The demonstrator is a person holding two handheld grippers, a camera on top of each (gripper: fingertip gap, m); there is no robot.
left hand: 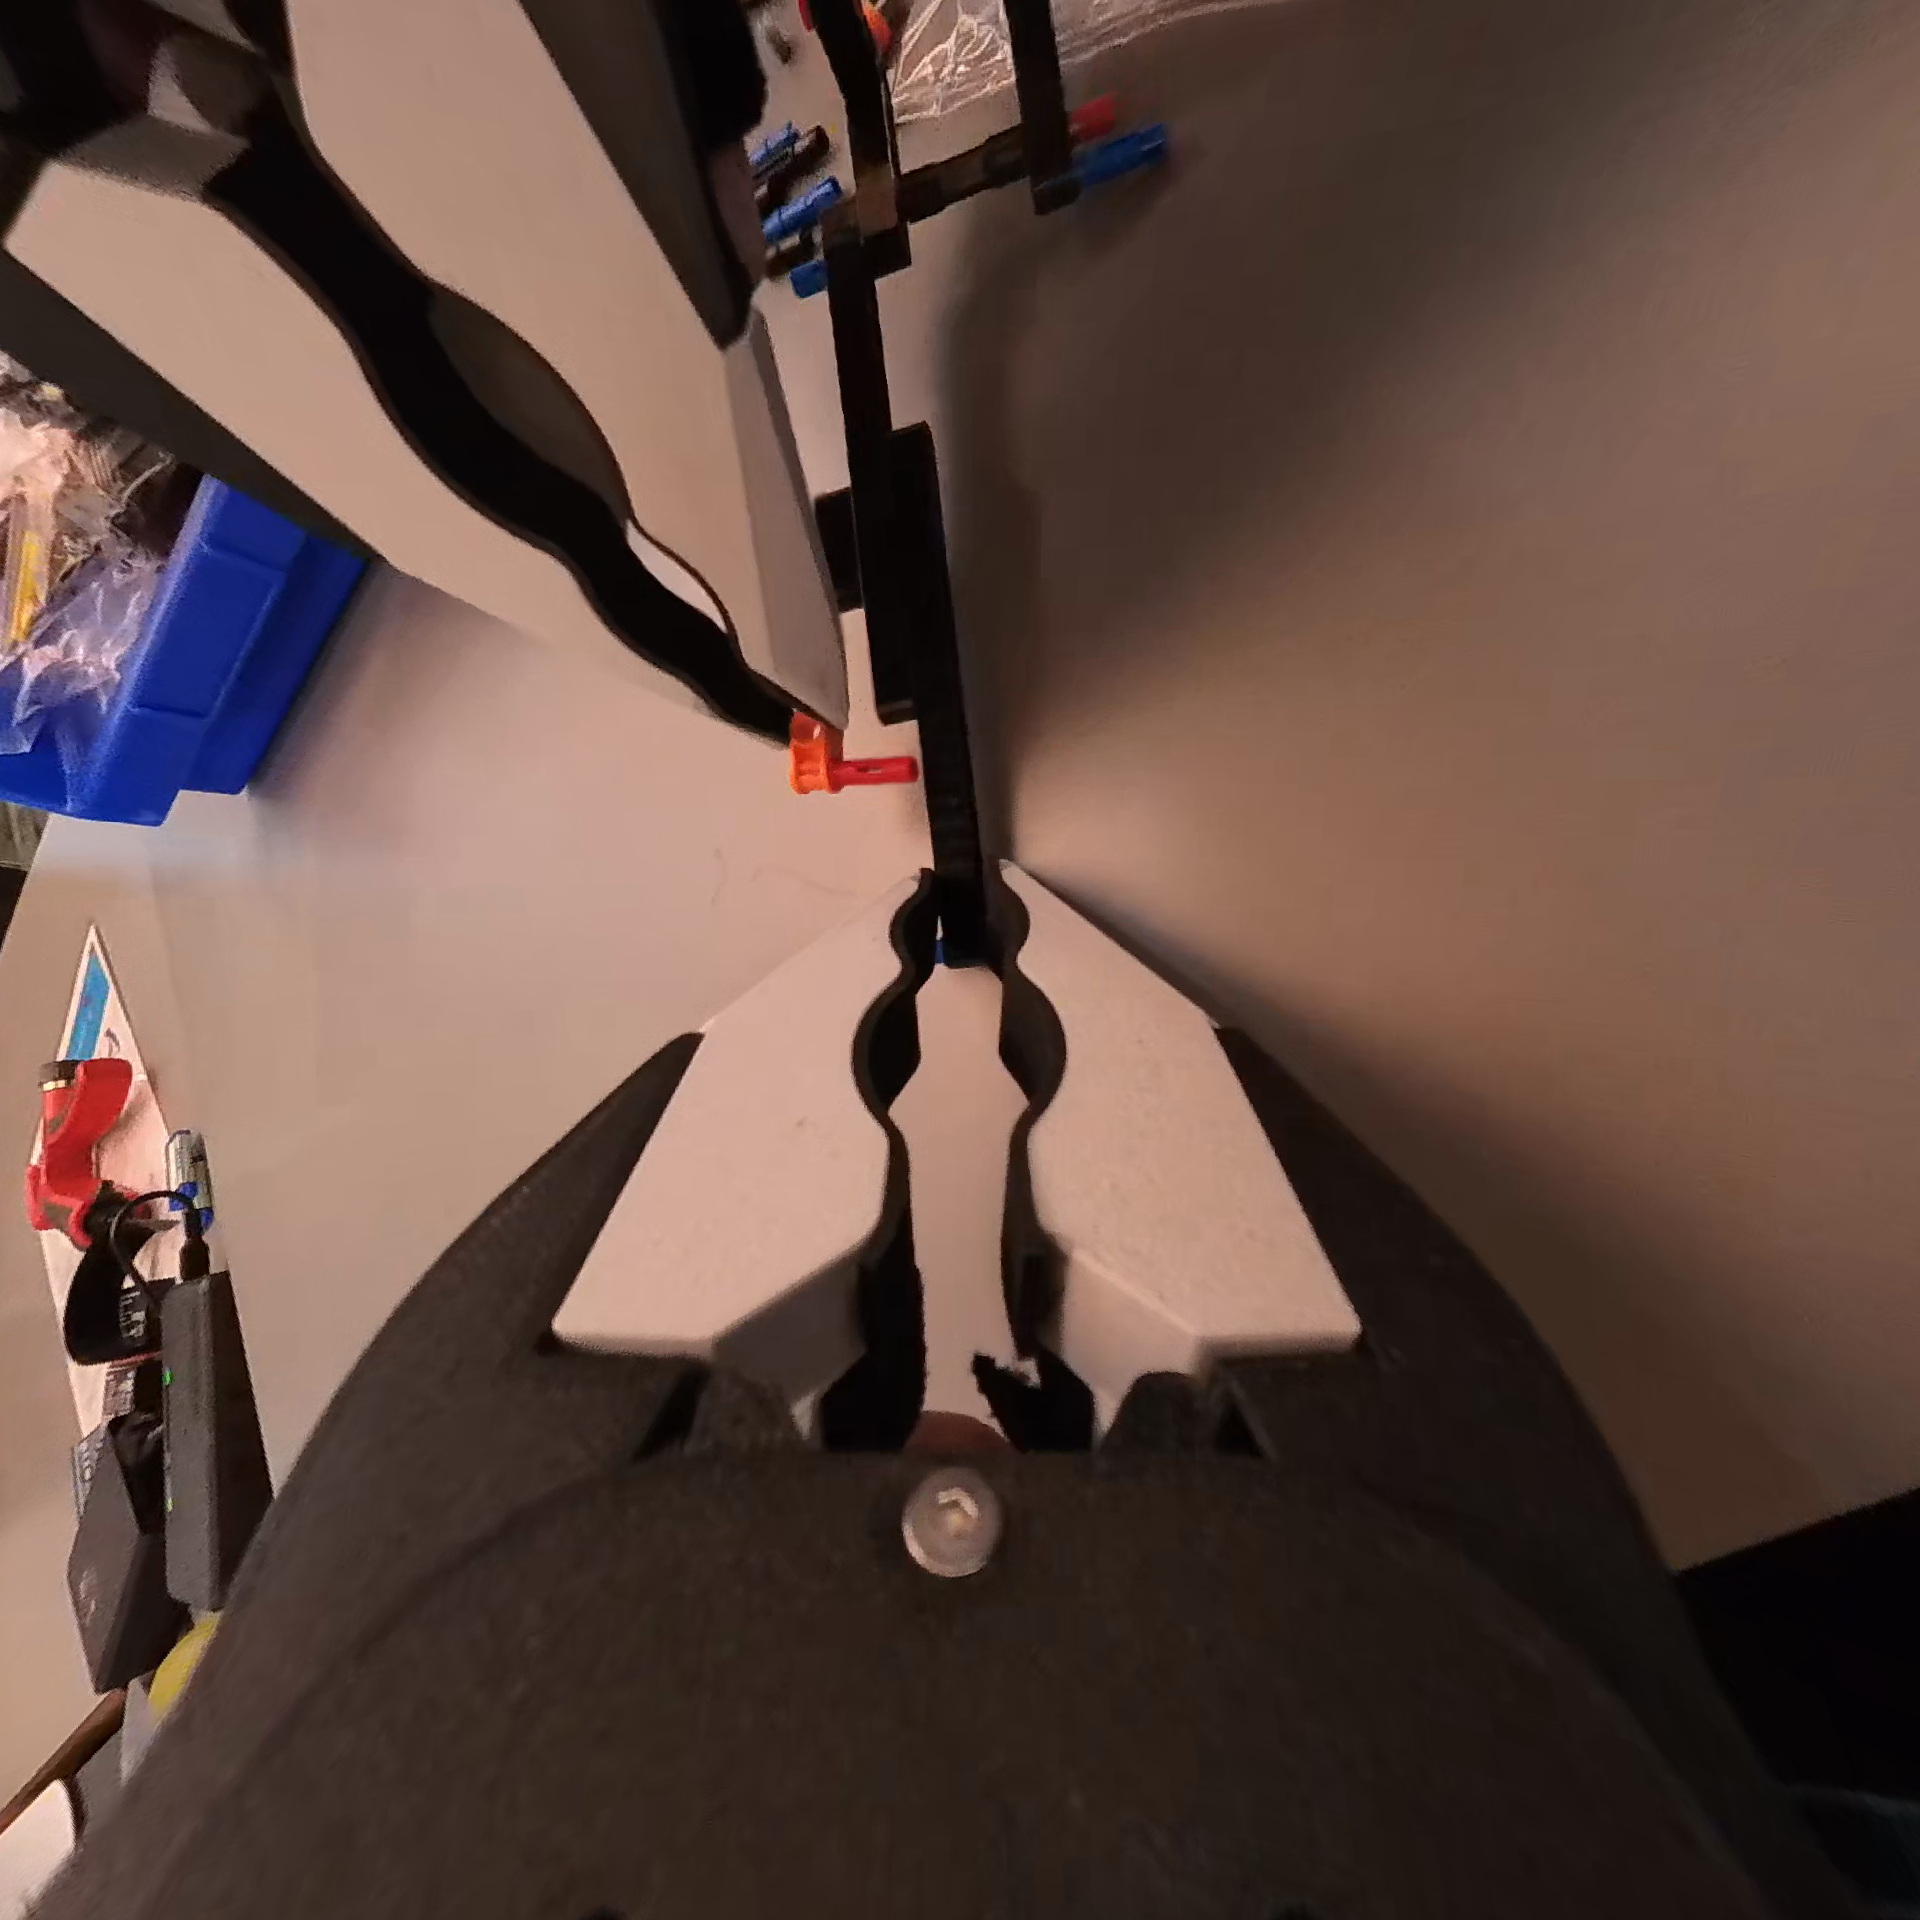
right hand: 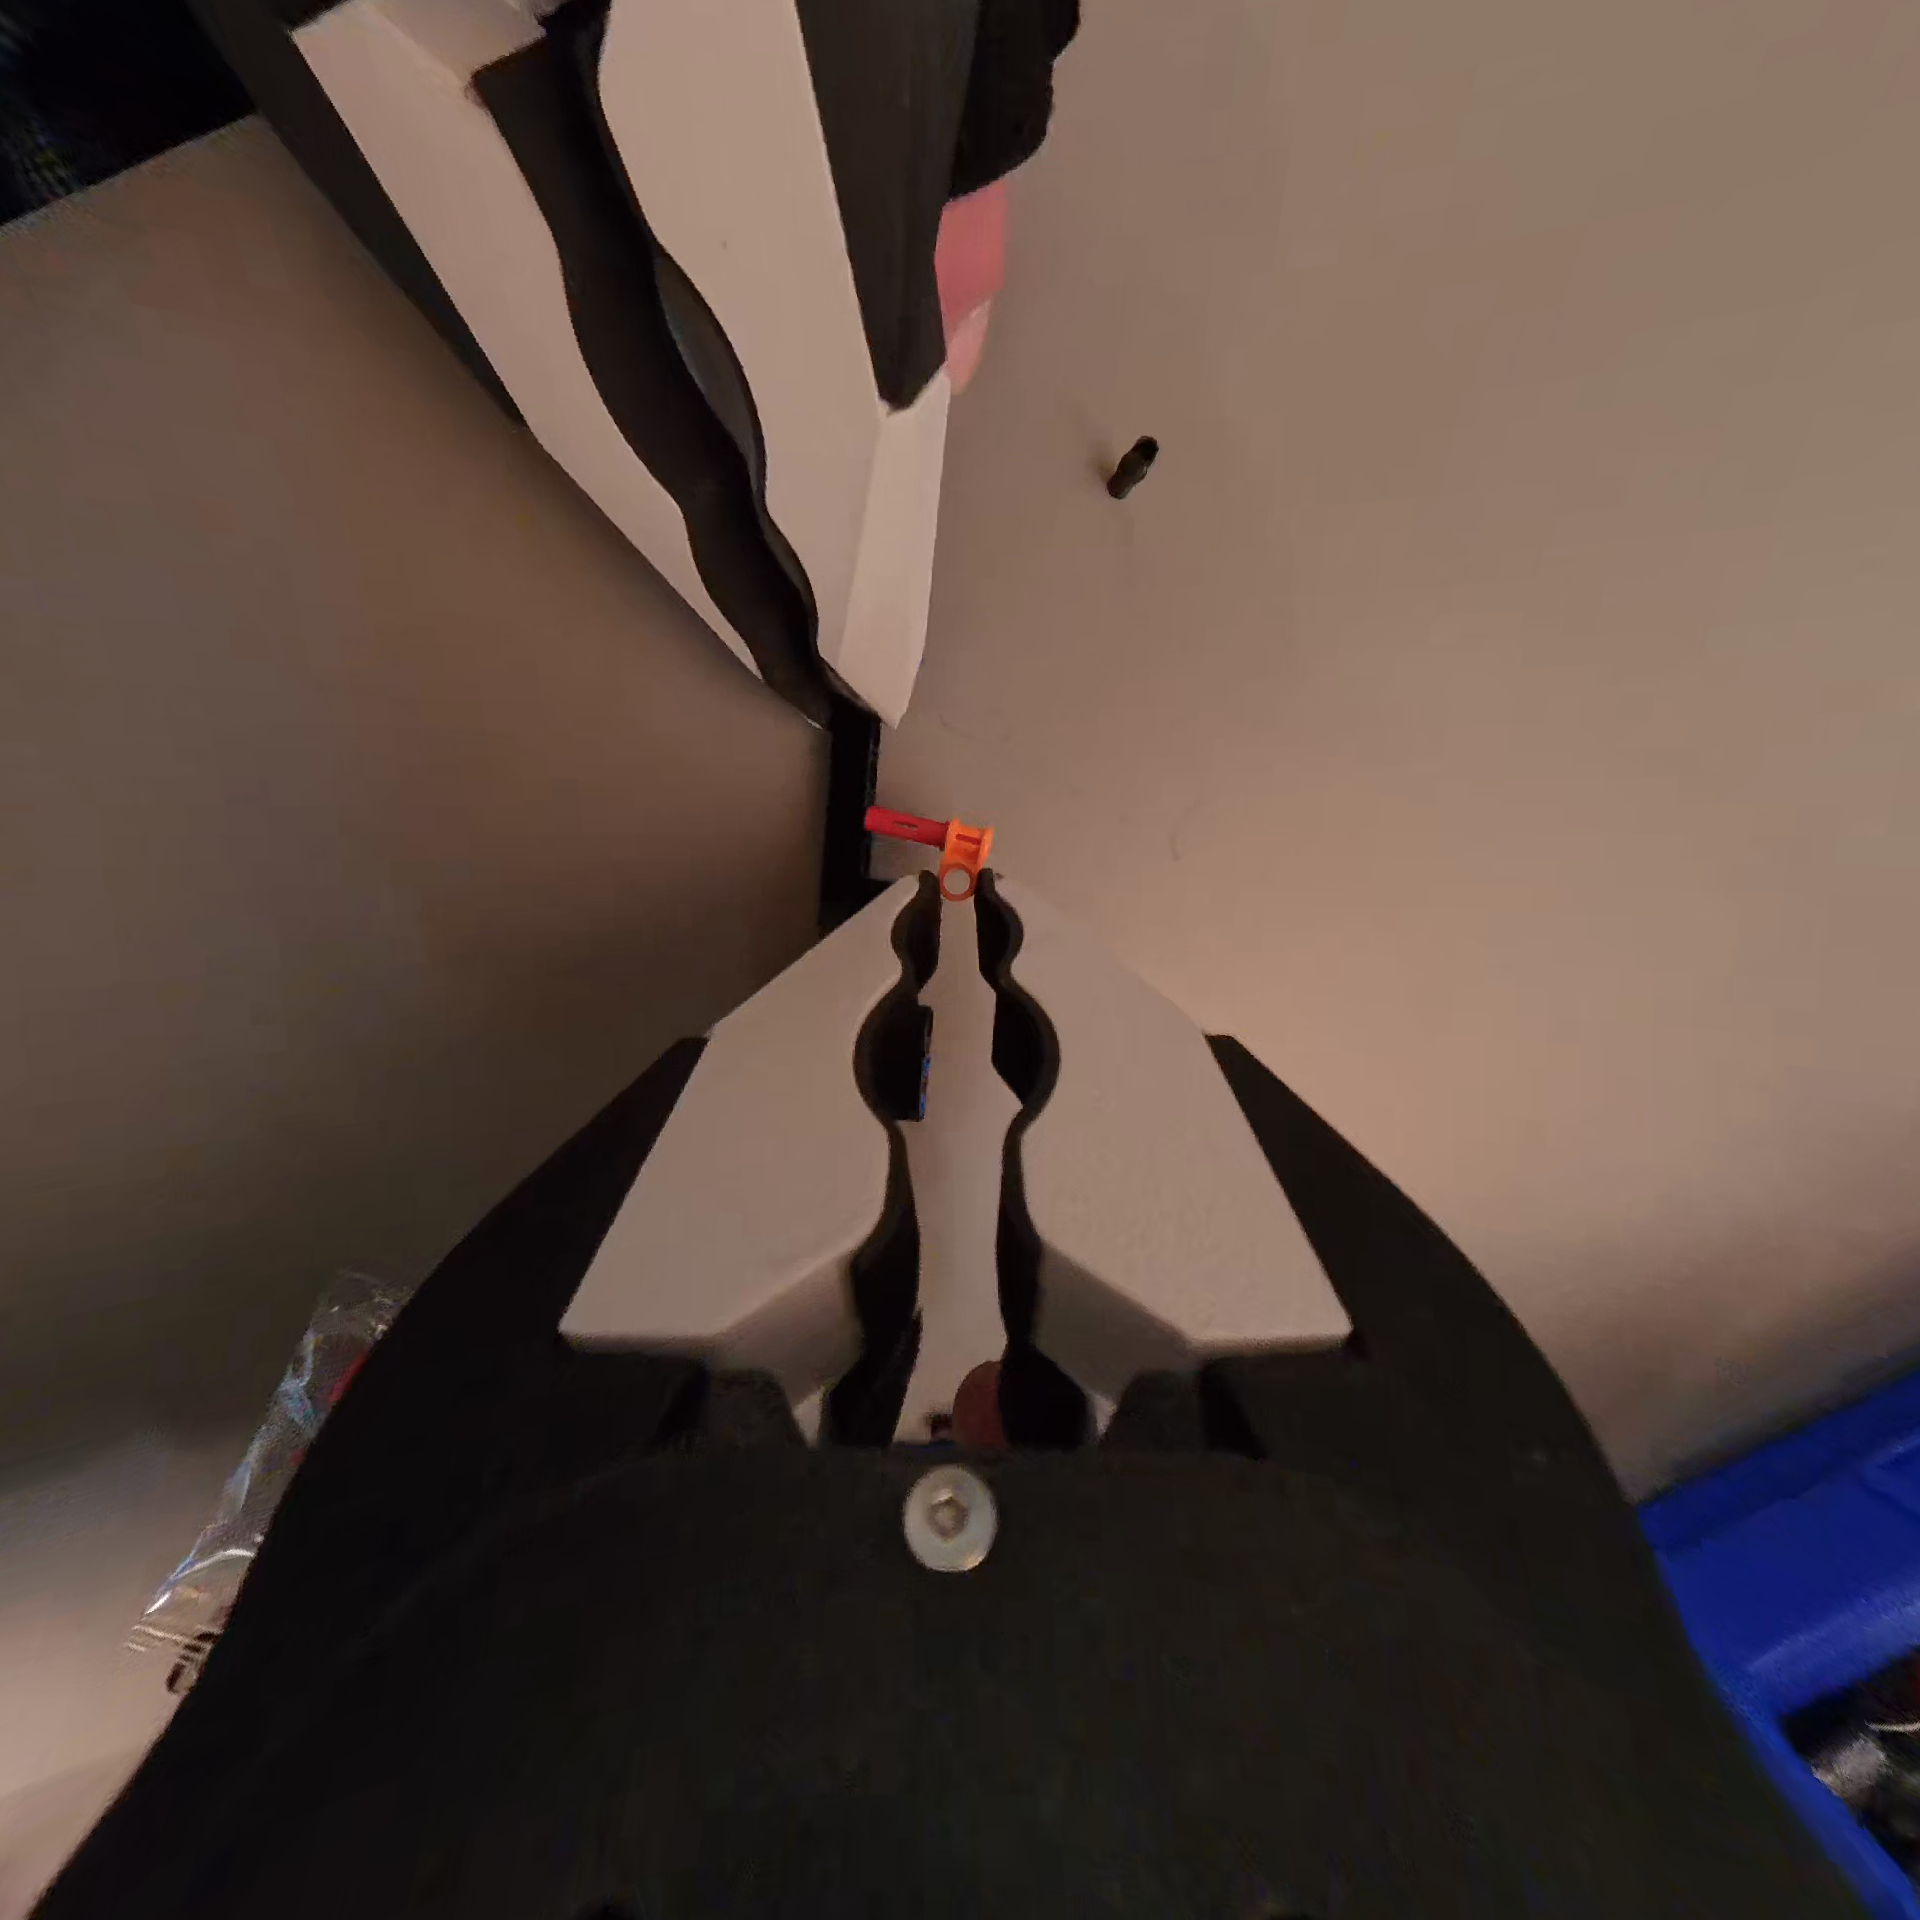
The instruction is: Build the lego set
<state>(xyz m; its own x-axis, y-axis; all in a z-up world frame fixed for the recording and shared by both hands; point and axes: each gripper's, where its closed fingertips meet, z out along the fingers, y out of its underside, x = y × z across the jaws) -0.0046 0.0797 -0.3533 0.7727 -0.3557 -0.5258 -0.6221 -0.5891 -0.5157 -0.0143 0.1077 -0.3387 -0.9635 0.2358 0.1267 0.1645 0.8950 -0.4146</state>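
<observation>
My left gripper (left hand: 961, 914) is shut on the near end of a long black Lego frame (left hand: 899, 561) that stretches away from it, with blue and red pins (left hand: 1117, 145) at its far end. My right gripper (right hand: 958, 883) is shut on a small orange connector (right hand: 961, 854) with a red pin (right hand: 904, 824) pointing sideways at the black frame (right hand: 852, 810). In the left wrist view the right gripper (left hand: 805, 722) comes in from the upper left with the orange connector (left hand: 810, 767), and the red pin tip (left hand: 883, 769) is just short of the frame.
A blue parts bin (left hand: 177, 665) with plastic bags sits at left on the white table (left hand: 468, 935). A red tool (left hand: 78, 1143), batteries and black devices lie at the far left. A loose black pin (right hand: 1132, 468) lies on the table; a clear bag (right hand: 260, 1475) and the blue bin (right hand: 1787, 1579) flank my right gripper. The tips of one gripper are about 4 centimetres away from the tips of the other.
</observation>
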